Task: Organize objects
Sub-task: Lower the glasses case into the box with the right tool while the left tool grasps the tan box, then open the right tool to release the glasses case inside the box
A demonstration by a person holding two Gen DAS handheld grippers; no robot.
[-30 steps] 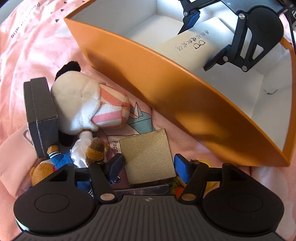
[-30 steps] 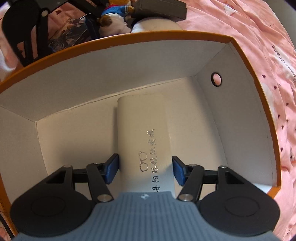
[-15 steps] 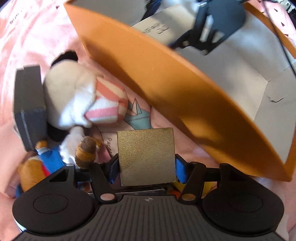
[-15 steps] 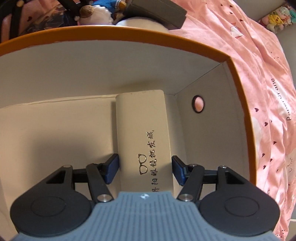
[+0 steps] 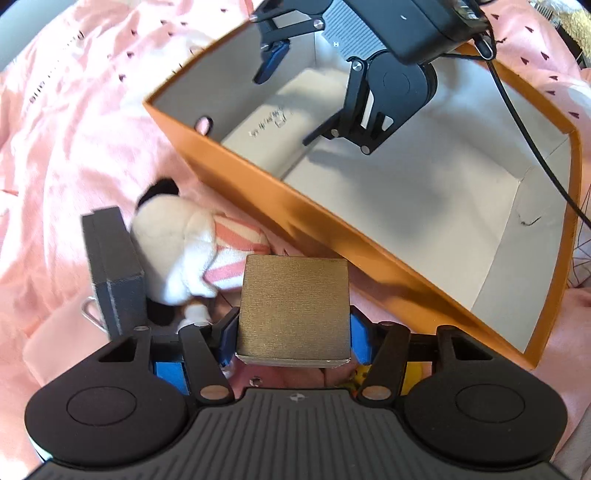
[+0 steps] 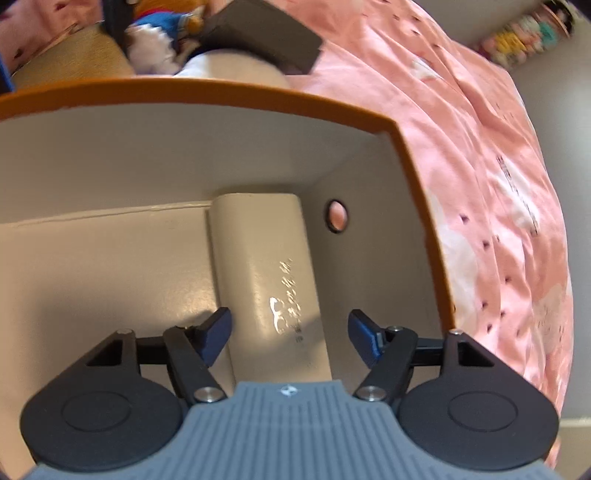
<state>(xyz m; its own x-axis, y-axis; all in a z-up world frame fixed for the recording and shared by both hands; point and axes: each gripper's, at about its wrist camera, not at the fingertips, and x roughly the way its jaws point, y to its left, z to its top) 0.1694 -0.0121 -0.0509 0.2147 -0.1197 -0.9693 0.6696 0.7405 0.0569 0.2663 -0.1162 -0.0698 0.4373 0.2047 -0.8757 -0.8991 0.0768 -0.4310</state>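
Note:
My left gripper is shut on a gold square box and holds it above the pink bedding, just in front of the orange storage box. My right gripper is open above a beige glasses case that lies on the floor of the orange box, near its corner. The right gripper also shows in the left wrist view, over the case.
A white plush with pink stripes and a dark grey box lie left of the gold box. A blue-clothed plush shows behind the orange box's wall. Pink bedding surrounds everything.
My left gripper closed on the gold box and lifted it. My right gripper let go of the glasses case, opened wider and rose above it.

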